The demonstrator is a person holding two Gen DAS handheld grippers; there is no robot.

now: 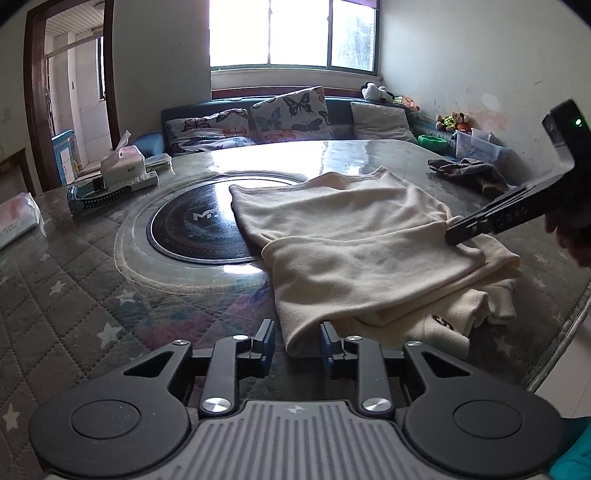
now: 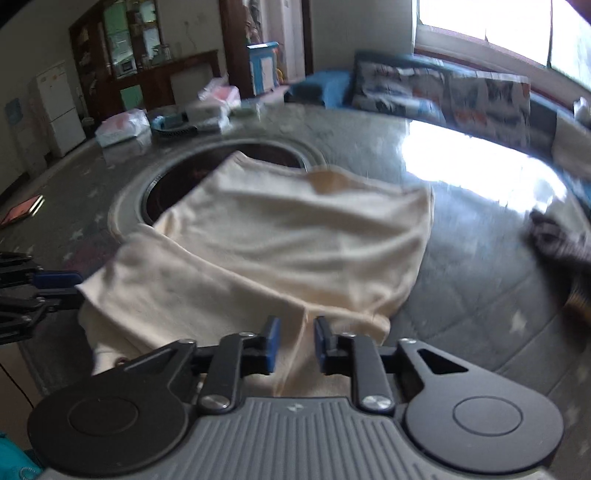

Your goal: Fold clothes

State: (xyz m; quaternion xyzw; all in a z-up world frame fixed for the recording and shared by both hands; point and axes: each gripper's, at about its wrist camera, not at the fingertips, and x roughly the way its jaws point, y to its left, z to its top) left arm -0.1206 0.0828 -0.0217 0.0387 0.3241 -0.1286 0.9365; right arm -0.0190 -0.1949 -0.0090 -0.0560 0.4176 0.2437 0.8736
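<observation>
Faintly, only "M" reads on the black hob [image 1: 195, 225] beside the cream garment [image 1: 351, 236].

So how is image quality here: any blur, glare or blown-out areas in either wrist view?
Left wrist view: sharp, but the window is blown out and glares off the table. Right wrist view: motion-blurred throughout, softening the cream garment, with a bright glare patch on the table. Both show fisheye bending at the edges.

L tongs [image 1: 297, 345] jaws apart, low; R tongs [image 2: 297, 345] jaws apart, angled down
</observation>
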